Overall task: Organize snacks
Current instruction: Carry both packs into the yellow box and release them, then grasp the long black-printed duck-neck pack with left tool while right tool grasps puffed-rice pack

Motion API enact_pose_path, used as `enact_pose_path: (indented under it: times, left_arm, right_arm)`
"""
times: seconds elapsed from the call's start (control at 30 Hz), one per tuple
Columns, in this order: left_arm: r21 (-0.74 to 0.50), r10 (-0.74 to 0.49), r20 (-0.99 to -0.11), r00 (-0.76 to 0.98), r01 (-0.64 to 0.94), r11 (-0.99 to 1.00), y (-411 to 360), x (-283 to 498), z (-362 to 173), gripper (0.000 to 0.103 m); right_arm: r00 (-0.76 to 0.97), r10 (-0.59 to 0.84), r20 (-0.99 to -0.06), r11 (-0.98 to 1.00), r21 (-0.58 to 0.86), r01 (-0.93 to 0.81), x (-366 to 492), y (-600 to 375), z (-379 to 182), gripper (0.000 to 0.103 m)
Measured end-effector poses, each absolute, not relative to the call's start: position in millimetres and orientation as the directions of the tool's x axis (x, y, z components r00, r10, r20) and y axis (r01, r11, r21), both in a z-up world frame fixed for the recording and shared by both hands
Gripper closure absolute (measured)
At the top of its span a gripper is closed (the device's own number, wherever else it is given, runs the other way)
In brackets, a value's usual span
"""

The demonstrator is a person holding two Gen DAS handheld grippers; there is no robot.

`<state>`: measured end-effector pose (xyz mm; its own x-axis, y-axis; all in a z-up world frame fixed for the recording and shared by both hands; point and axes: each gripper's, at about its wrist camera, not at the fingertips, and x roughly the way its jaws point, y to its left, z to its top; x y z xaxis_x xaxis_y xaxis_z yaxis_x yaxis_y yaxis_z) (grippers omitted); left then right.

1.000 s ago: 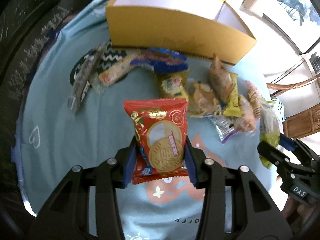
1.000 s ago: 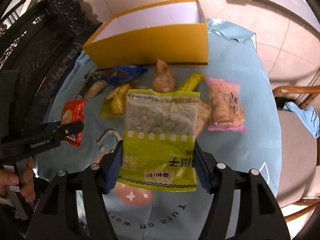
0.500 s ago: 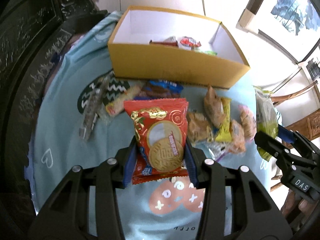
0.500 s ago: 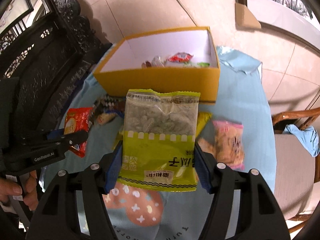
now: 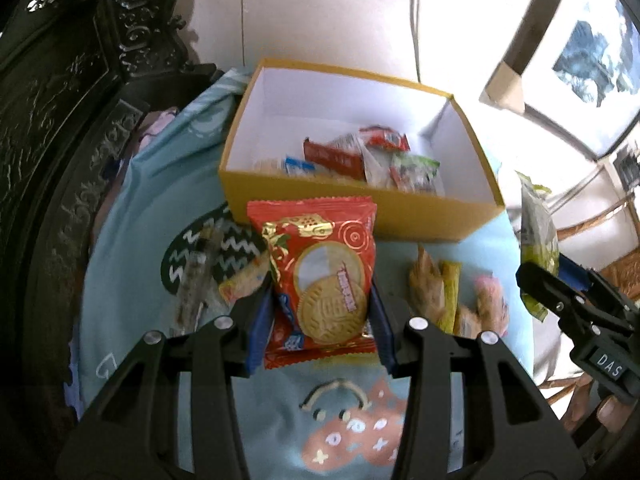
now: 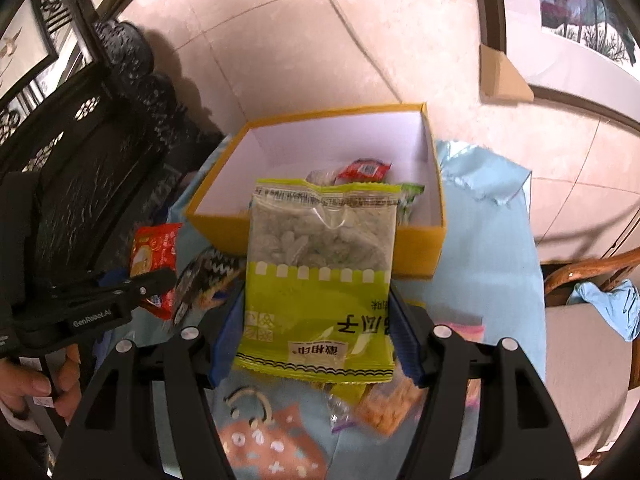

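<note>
My left gripper [image 5: 320, 316] is shut on a red biscuit packet [image 5: 320, 268] and holds it above the table, in front of the yellow box [image 5: 360, 216]. My right gripper [image 6: 316, 332] is shut on a green snack bag [image 6: 320, 280], held above the table in front of the same yellow box [image 6: 416, 248]. The box holds several small snack packets [image 5: 376, 160]. The green bag [image 5: 538, 240] and right gripper show at the right of the left wrist view. The red packet [image 6: 154, 256] shows at the left of the right wrist view.
Loose snacks lie on the light blue tablecloth [image 5: 132, 264]: a striped packet [image 5: 208, 260], yellow and tan packets [image 5: 440, 292], orange crackers [image 6: 388, 404]. Dark carved furniture [image 5: 60, 120] stands to the left. A wooden chair [image 6: 588, 276] stands to the right.
Both grippers have risen and moved toward the yellow box with their packets. The inside of the box and its snacks have come into view.
</note>
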<state>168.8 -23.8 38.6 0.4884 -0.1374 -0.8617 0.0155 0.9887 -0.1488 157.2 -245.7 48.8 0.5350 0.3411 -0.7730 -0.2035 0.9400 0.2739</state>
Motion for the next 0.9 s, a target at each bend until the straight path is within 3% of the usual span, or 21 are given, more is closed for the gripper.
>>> enact_pose_path:
  times: [0.33,0.63,0.7,0.73,0.77,0.9]
  left_arm:
    - [-0.122,-0.111,-0.845,0.523,0.015,0.992,-19,246,51,0.059]
    - [-0.116,-0.107,-0.875,0.473,0.008,0.993,-35,302,21,0.058]
    - [-0.110,-0.094,-0.875,0.474,-0.006,0.994,-37,308,16,0.044]
    - [-0.107,-0.087,-0.872,0.481,-0.013,0.994,-36,309,16,0.021]
    - [-0.093,-0.069,-0.865,0.497,-0.022,0.995,-36,308,17,0.006]
    - [-0.056,-0.042,-0.848,0.528,-0.011,0.998,-33,301,22,0.006]
  right_arm:
    - [0.577,0.314,-0.754,0.948,0.277,-0.154,217,-247,51,0.037]
    - [0.590,0.274,-0.759,0.958,0.268,-0.100,267,-235,31,0.037]
    - [0.583,0.257,-0.771,0.963,0.258,-0.084,276,-233,22,0.036]
    - [0.577,0.257,-0.775,0.962,0.260,-0.079,279,-232,18,0.034]
    - [0.569,0.240,-0.786,0.967,0.248,-0.065,282,-231,13,0.033]
    - [0.598,0.212,-0.773,0.972,0.231,-0.047,275,-233,11,0.026]
